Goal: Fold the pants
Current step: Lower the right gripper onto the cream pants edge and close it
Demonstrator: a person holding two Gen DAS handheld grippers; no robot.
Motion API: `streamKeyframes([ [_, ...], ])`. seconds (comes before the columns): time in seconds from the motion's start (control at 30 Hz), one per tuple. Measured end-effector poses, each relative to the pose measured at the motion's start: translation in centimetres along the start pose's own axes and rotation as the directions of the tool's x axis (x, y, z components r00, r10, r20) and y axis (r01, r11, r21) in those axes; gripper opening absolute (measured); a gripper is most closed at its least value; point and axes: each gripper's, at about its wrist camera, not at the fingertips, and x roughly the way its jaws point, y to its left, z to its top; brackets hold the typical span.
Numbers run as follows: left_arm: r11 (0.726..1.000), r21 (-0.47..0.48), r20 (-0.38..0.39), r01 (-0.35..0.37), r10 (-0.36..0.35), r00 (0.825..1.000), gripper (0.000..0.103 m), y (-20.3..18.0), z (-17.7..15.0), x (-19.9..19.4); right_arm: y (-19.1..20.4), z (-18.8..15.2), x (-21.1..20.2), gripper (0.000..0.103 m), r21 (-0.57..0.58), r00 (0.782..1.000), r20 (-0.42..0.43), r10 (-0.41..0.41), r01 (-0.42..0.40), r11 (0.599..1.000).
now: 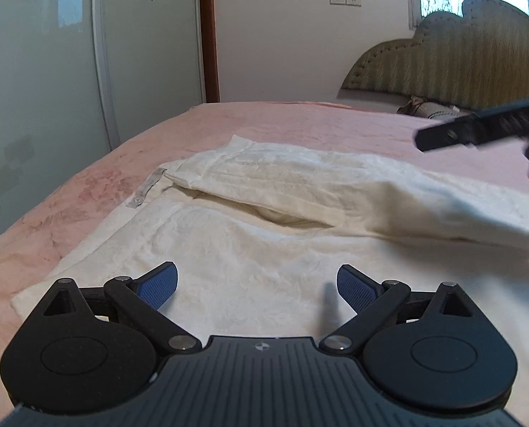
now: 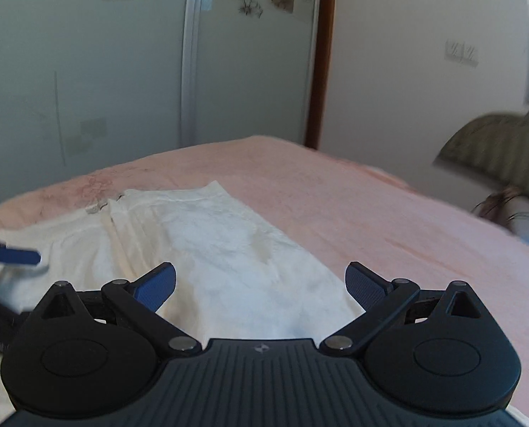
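The cream pants [image 1: 264, 235] are cut off at the right edge of the left wrist view, and their near part is hidden behind the left gripper [image 1: 257, 284]. Beyond the pants, the right gripper [image 1: 477, 130] is seen blurred and cropped by the same edge. In the right wrist view, the headboard [image 2: 495, 149] beyond the pants is smeared by motion.
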Motion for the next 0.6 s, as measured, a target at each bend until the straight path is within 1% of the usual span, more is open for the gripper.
streamKeyframes([
  [0.03,1.000,-0.005,-0.014,0.007,-0.007,1.000,0.098,0.0,-0.2,0.5,-0.8,0.5,1.5,0.103,0.018,0.999,-0.031,0.038,-0.038,0.999],
  [0.1,0.998,-0.030,-0.046,0.049,-0.050,0.998,0.098,0.2,-0.7,1.3,-1.7,1.2,4.6,0.103,0.040,0.994,-0.088,0.065,-0.062,0.997],
  [0.17,0.998,-0.023,-0.057,0.053,-0.054,0.997,0.099,0.0,-0.9,1.6,-2.4,1.8,7.2,0.103,0.039,0.988,-0.121,0.091,-0.087,0.995],
  [0.23,0.999,-0.004,-0.065,0.052,-0.052,0.996,0.103,-0.4,-0.9,1.7,-3.5,2.2,10.1,0.102,0.046,0.982,-0.171,0.083,-0.076,0.996],
  [0.3,0.999,0.005,-0.078,0.054,-0.053,0.996,0.103,-0.7,-1.0,2.0,-4.6,2.4,13.0,0.102,0.078,0.971,-0.224,0.081,-0.065,0.995],
  [0.33,0.998,0.006,-0.079,0.056,-0.055,0.995,0.103,-0.8,-1.0,2.0,-5.2,2.4,14.1,0.099,0.097,0.965,-0.245,0.092,-0.070,0.993],
  [0.37,0.998,0.005,-0.080,0.058,-0.057,0.995,0.103,-0.7,-1.0,2.1,-5.6,2.4,15.1,0.084,0.111,0.959,-0.264,0.103,-0.076,0.991],
  [0.4,0.998,0.005,-0.080,0.059,-0.059,0.995,0.103,-0.7,-1.0,2.1,-6.1,2.2,16.0,0.071,0.123,0.950,-0.288,0.119,-0.086,0.989],
  [0.43,0.998,0.004,-0.081,0.061,-0.060,0.995,0.103,-0.7,-0.9,2.1,-6.4,2.1,16.2,0.070,0.126,0.949,-0.287,0.130,-0.097,0.987],
  [0.47,0.998,0.003,-0.081,0.062,-0.062,0.995,0.103,-0.7,-0.9,2.1,-6.5,2.1,16.2,0.054,0.120,0.950,-0.276,0.146,-0.117,0.986],
  [0.5,0.998,0.001,-0.081,0.064,-0.063,0.995,0.103,-0.7,-0.9,2.1,-6.5,2.3,16.2,0.032,0.114,0.947,-0.272,0.172,-0.146,0.983],
  [0.53,0.998,-0.001,-0.081,0.066,-0.066,0.995,0.103,-0.6,-0.9,2.1,-6.4,2.4,16.1,0.024,0.110,0.944,-0.273,0.186,-0.162,0.981],
  [0.6,0.997,-0.014,-0.077,0.080,-0.081,0.994,0.100,-0.4,-0.8,2.1,-5.7,2.5,15.6,0.012,0.048,0.951,-0.267,0.158,-0.151,0.987],
])
